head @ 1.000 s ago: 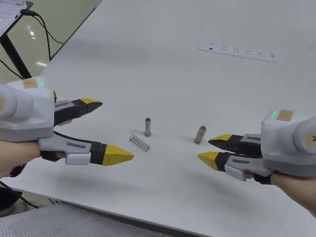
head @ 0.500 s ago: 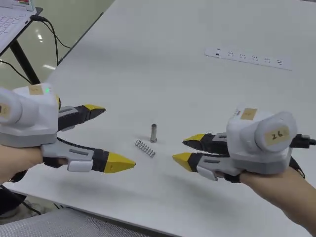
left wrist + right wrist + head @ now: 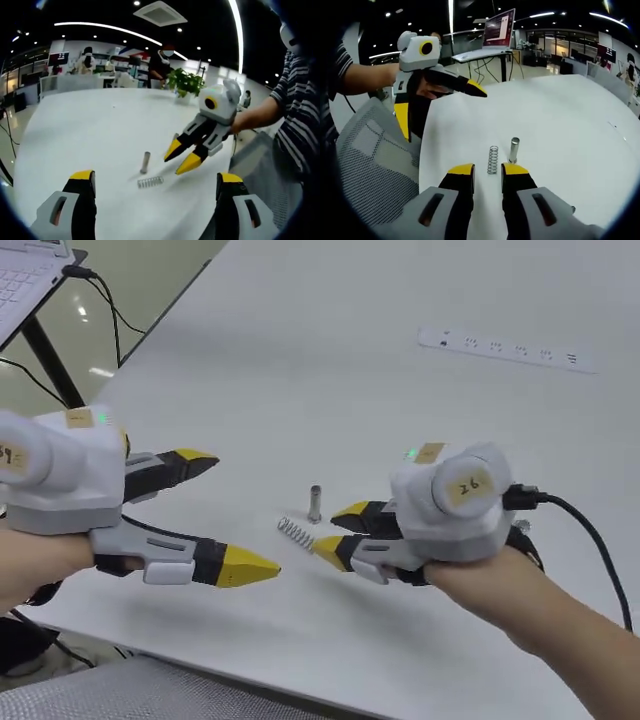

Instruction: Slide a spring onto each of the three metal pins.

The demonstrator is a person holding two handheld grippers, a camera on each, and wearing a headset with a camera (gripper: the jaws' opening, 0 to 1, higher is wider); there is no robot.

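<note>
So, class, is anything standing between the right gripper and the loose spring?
Nothing visible does: only bare table lies between the right gripper and the spring, and the pin stands just beside the spring.

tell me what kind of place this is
Likely an open-plan office or lab: a long white table with a power strip, a laptop on a stand, and a potted plant.

- The left gripper (image 3: 238, 511) and right gripper (image 3: 330, 528) are sporting white housings and yellow-tipped black jaws.
- A black cable (image 3: 565, 507) is trailing from the right gripper's back.
- The person is wearing a striped shirt (image 3: 297, 90).
</note>
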